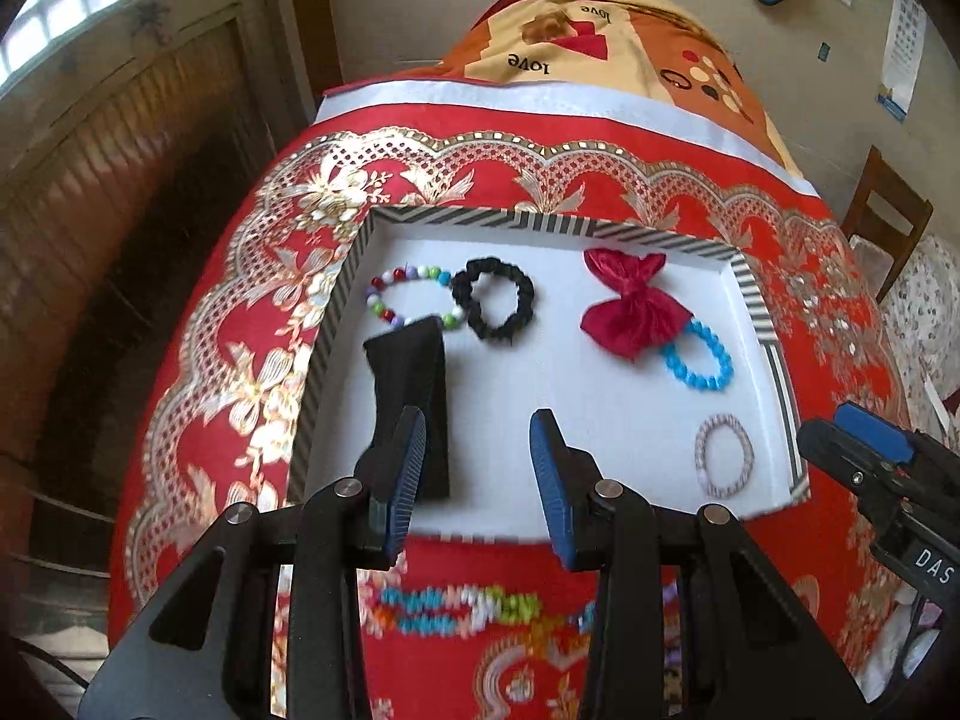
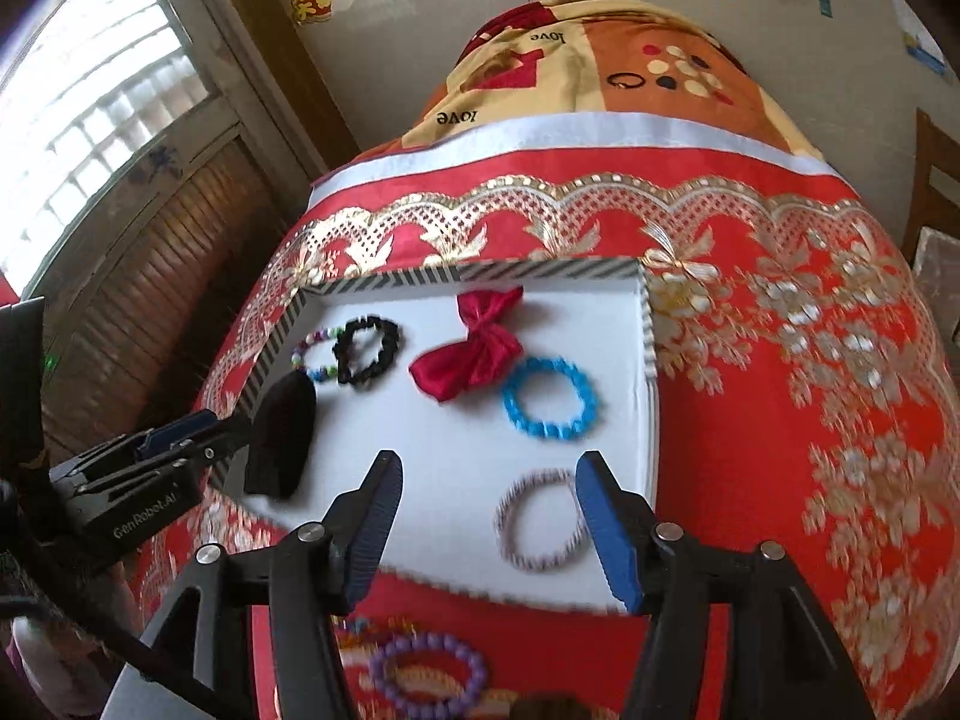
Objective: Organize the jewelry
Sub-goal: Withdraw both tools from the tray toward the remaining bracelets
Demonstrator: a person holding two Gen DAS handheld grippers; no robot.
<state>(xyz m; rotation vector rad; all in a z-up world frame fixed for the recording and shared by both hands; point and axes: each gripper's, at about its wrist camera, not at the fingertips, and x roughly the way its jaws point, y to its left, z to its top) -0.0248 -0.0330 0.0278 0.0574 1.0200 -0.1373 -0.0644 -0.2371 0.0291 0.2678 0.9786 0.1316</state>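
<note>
Right wrist: grey-white striped bracelet (image 2: 543, 522), ring-shaped.

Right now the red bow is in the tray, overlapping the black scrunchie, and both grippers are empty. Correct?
Not quite. The red bow overlaps the blue bead bracelet, not the black scrunchie, as the left wrist view shows. It is in the tray, and both grippers are empty.

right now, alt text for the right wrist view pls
Open right gripper hovers over a white tray holding a striped bracelet, blue bead bracelet, red bow, black scrunchie and a black band. A purple bead bracelet lies outside on the red cloth.
</note>
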